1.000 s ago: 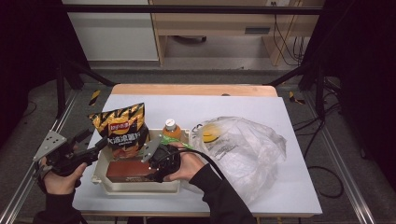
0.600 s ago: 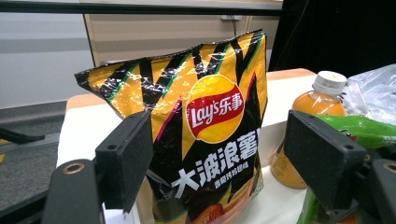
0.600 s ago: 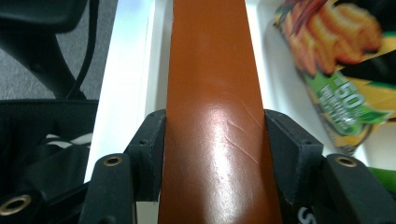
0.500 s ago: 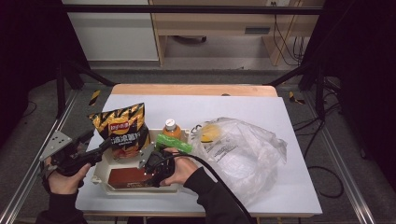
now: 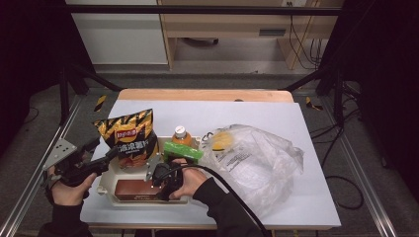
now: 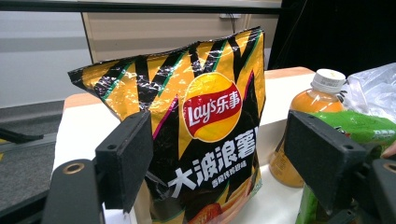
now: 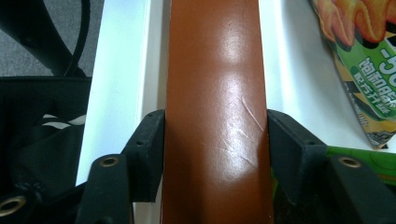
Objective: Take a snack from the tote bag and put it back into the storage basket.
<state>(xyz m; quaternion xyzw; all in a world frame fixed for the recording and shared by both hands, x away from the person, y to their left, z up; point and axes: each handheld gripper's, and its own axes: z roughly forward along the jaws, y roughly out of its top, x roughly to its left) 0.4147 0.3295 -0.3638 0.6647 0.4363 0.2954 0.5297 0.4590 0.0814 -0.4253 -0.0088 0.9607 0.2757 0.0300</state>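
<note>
While the white tray [image 5: 106, 190] sits front-left on the desk [image 5: 276, 116], right gripper [image 5: 160, 177] is over its brown box [image 5: 136, 189]. Left gripper view: jaws spread before the Lay's chip bag [image 6: 205, 121]. Right gripper view: jaws pinching the box's sides.

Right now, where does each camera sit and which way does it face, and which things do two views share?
High view: above the person's side, looking forward and down at the table; both forearms enter from below.
Left gripper view: on the left gripper, facing the chip bag; its black jaws stand apart.
Right gripper view: on the right gripper, looking down at the brown box clamped between its jaws.
Shared: chip bag, brown box, orange bottle.
</note>
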